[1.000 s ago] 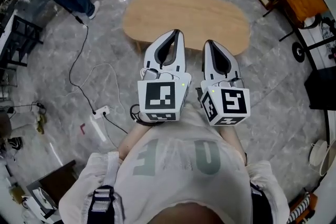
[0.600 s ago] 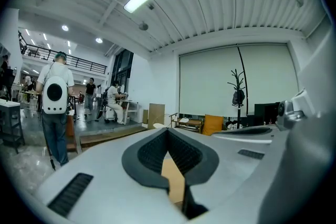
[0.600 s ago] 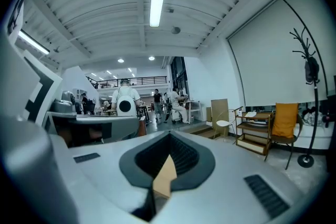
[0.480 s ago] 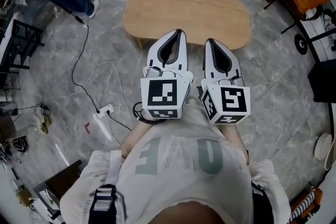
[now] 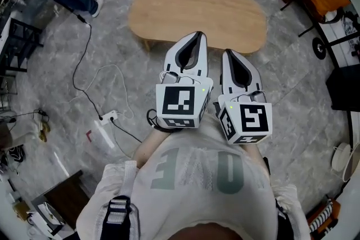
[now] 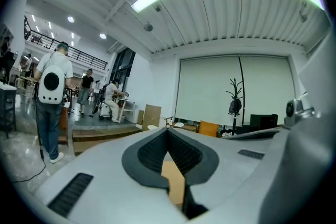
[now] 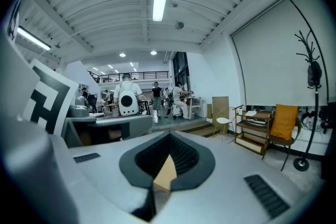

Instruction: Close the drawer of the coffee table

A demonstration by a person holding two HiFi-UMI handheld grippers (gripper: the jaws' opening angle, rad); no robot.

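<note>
**Both grippers closed, drawer not yet in sight**

The left gripper (image 5: 196, 36) has its jaws pressed together with nothing between them, and the right gripper (image 5: 229, 54) is the same. Both are held side by side before the person's chest, apart from the oval wooden coffee table (image 5: 197, 11) ahead. The drawer appears in no view; probably it sits under the top. To close it well, the person should bring the closed tips down to the drawer front and push straight in, near its middle. The head view gives the whole table top. The gripper views show only a sliver of wood behind the tips, but also a coat stand (image 6: 234, 97) and an orange chair (image 7: 285, 122).
</note>
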